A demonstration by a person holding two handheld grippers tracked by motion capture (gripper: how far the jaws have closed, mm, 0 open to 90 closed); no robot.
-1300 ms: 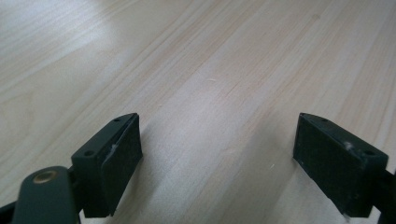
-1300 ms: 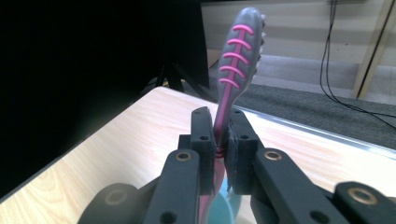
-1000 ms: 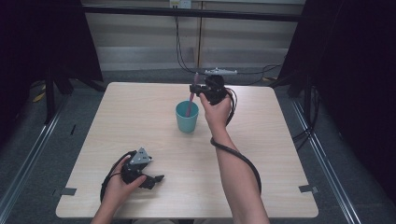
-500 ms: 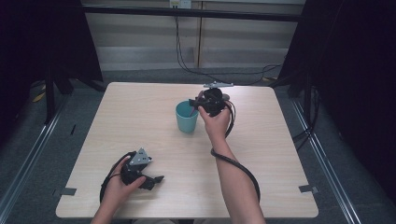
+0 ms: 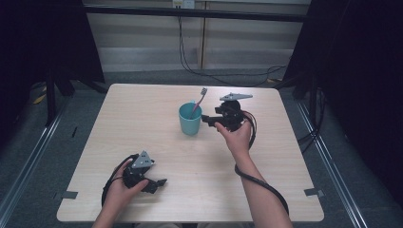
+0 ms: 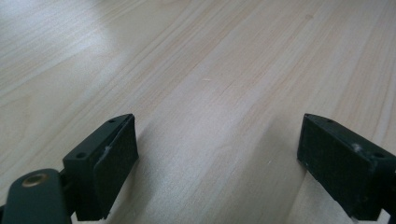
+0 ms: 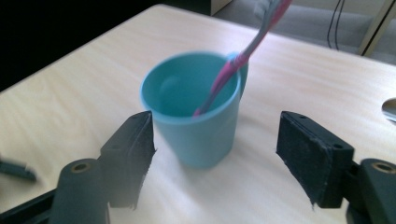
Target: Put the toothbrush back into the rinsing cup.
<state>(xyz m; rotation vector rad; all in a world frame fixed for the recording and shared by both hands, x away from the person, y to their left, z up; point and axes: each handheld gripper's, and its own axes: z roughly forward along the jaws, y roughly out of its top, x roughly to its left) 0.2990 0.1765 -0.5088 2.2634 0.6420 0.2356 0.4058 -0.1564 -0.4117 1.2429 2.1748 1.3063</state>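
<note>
Between the right gripper's [image 5: 208, 118] jaws sits the cup [image 5: 190, 119], or nearly so: in the right gripper view the cup [image 7: 194, 119] stands just ahead of the two black pads, lined up with the gap, and the jaws are spread wide with nothing in them. Pretty sure neither pad touches it, there's bare worktop [image 7: 289, 93] showing on both sides of the cup. It's a teal cup, upright, with a pink toothbrush [image 7: 243, 56] leaning inside it, handle bottom down in the cup, bristle end sticking up and out past the rim on the side away from the jaws. From the high view the toothbrush [image 5: 198, 100] tilts up toward the far edge of the worktop [image 5: 142, 109], and the right hand [image 5: 235, 137] holds its gripper level, jaws pointing sideways at the cup.

Left gripper [image 5: 159, 183] is way off from all that, down at the near edge, well apart from the cup. Left hand [image 5: 119, 187] is wrapped round it and it rests low on the wood. In the left gripper view its jaws stand wide apart too, just plain wood grain [image 6: 210, 93] between and ahead of them.
</note>
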